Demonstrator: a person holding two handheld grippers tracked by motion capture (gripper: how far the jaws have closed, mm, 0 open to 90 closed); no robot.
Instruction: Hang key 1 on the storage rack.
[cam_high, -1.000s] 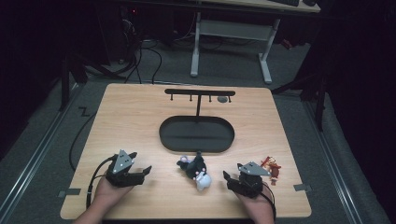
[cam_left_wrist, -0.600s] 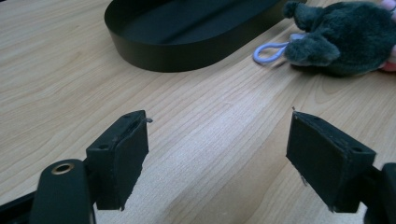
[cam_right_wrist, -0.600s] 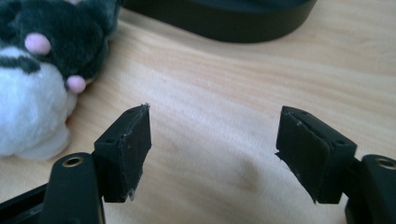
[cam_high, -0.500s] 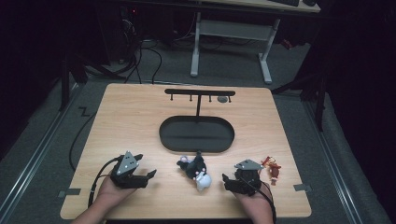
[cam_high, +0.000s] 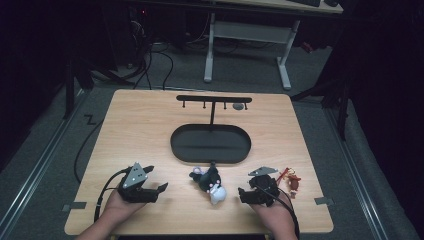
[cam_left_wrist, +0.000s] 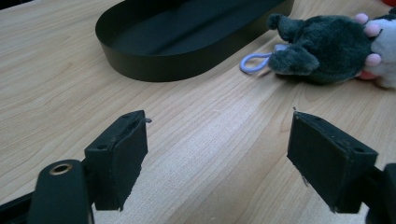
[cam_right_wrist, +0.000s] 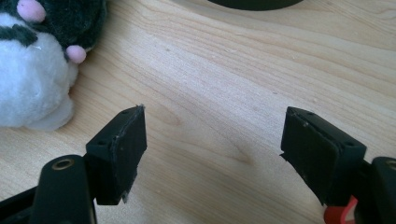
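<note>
Near the counter's (cam_high: 150, 130) front edge, the left gripper (cam_high: 155, 190) and right gripper (cam_high: 242, 194) lie level in the person's hands. Both have their fingers released and spread, with bare wood between them. The right gripper's fingers have just been opening.

The plush (cam_high: 209, 181) lies between the two grippers, apart from both and a little farther from the front edge. Its long axis runs slantwise, dark end toward the tray (cam_high: 175, 145), white end toward the front edge. The left gripper view shows a pale loop (cam_left_wrist: 254, 61) at the dark end. The right gripper view shows the white belly (cam_right_wrist: 28, 88) and pink paw pads (cam_right_wrist: 74, 54) just left of its fingers (cam_right_wrist: 122, 154).

By the right edge lies a small red toy (cam_high: 291, 181). Beyond the tray stands a black rack (cam_high: 214, 99).
</note>
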